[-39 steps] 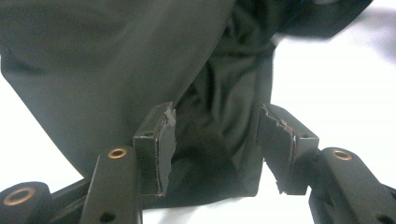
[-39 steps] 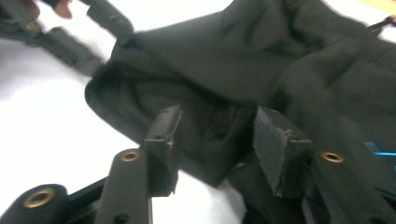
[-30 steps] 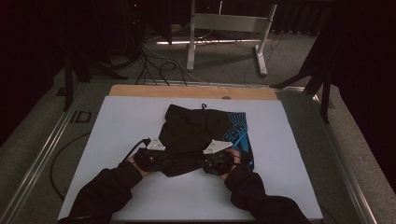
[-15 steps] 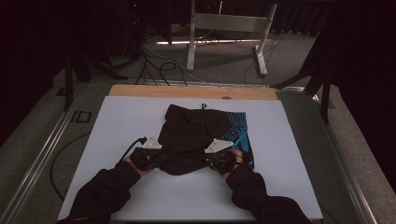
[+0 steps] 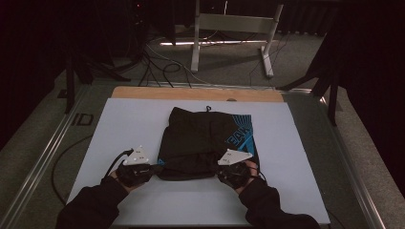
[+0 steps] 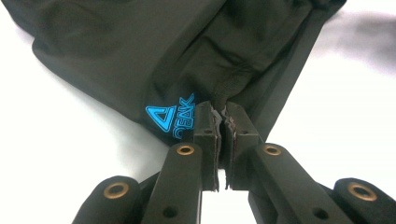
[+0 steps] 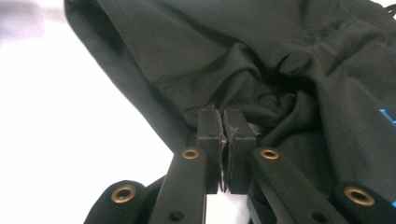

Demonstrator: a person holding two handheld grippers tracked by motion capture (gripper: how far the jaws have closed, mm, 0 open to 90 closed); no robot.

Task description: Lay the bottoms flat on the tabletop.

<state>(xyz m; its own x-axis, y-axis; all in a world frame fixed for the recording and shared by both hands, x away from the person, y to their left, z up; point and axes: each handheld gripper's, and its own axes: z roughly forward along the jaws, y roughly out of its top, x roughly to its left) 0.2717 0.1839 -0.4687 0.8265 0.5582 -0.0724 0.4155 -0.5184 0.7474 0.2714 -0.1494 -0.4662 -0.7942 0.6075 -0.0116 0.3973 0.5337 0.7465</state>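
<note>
A black garment (image 5: 205, 138) with blue print on its right side lies on the white table top (image 5: 124, 124). My left gripper (image 5: 154, 168) is shut on the near left corner of the cloth, and my right gripper (image 5: 228, 168) is shut on the near right corner. In the left gripper view, the jaws (image 6: 222, 116) pinch a hem fold of the garment (image 6: 140, 56) beside a blue logo (image 6: 170, 119). In the right gripper view, the jaws (image 7: 223, 116) clamp a bunched fold of the garment (image 7: 261, 56).
A wooden strip (image 5: 143, 93) borders the far edge of the table. Metal rails run along both sides. A black cable (image 5: 67, 157) loops off the left edge. Behind the table stand a white metal frame (image 5: 229, 24) and floor cables.
Both hands have moved apart and a little toward the near edge with the cloth in their jaws. The garment's near edge is now stretched wider and flatter.
</note>
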